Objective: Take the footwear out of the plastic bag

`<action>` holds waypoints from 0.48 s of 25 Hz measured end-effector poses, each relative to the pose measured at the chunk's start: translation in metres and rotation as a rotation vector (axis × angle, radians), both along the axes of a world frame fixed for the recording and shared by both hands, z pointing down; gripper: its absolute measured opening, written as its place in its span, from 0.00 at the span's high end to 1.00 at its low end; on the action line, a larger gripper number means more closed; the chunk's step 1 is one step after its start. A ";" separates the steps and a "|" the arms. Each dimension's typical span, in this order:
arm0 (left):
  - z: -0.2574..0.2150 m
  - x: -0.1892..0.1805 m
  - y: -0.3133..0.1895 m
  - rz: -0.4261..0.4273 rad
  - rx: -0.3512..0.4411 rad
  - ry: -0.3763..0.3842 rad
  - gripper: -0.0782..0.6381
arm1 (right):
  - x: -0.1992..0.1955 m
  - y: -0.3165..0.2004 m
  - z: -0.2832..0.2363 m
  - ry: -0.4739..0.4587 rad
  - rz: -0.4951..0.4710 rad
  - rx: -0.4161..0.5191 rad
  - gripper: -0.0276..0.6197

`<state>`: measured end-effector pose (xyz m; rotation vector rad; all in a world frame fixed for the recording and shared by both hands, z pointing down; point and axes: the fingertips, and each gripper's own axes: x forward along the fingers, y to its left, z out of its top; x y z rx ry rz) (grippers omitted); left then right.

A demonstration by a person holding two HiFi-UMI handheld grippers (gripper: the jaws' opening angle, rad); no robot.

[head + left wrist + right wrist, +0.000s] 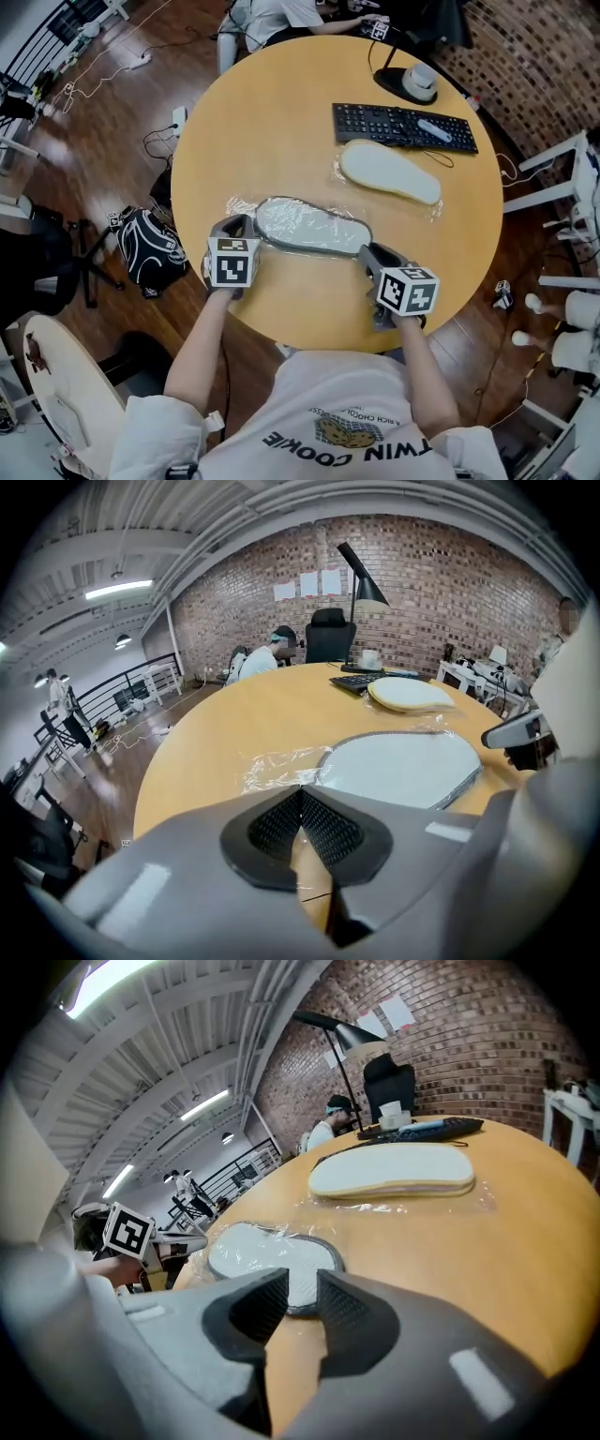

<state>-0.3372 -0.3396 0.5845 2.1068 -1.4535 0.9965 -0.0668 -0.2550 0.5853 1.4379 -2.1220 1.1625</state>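
Left gripper (pixel 234 226): pads closed tip to tip, right at the crinkled left end of the clear plastic bag (pixel 240 204) (film pinched or not, impossible to tell). Between the two tongs, flat on the round wooden table (pixel 281 112): grey-edged slipper (pixel 311 225), inside the bag. Right gripper (pixel 367 253): parted by a narrow gap, holding nothing, just beside the slipper's right end. Farther back, a cream slipper (pixel 389 172) near the keyboard (pixel 403 125).
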 end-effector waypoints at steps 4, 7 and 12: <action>0.014 0.002 -0.004 0.022 -0.025 -0.012 0.89 | 0.009 -0.002 0.005 -0.036 0.049 -0.021 0.82; 0.023 0.004 -0.005 0.028 -0.040 -0.015 0.89 | 0.011 -0.003 0.008 -0.074 0.064 -0.042 0.81; 0.031 0.005 -0.006 0.037 -0.058 -0.021 0.89 | 0.011 -0.004 0.011 -0.172 0.079 -0.081 0.75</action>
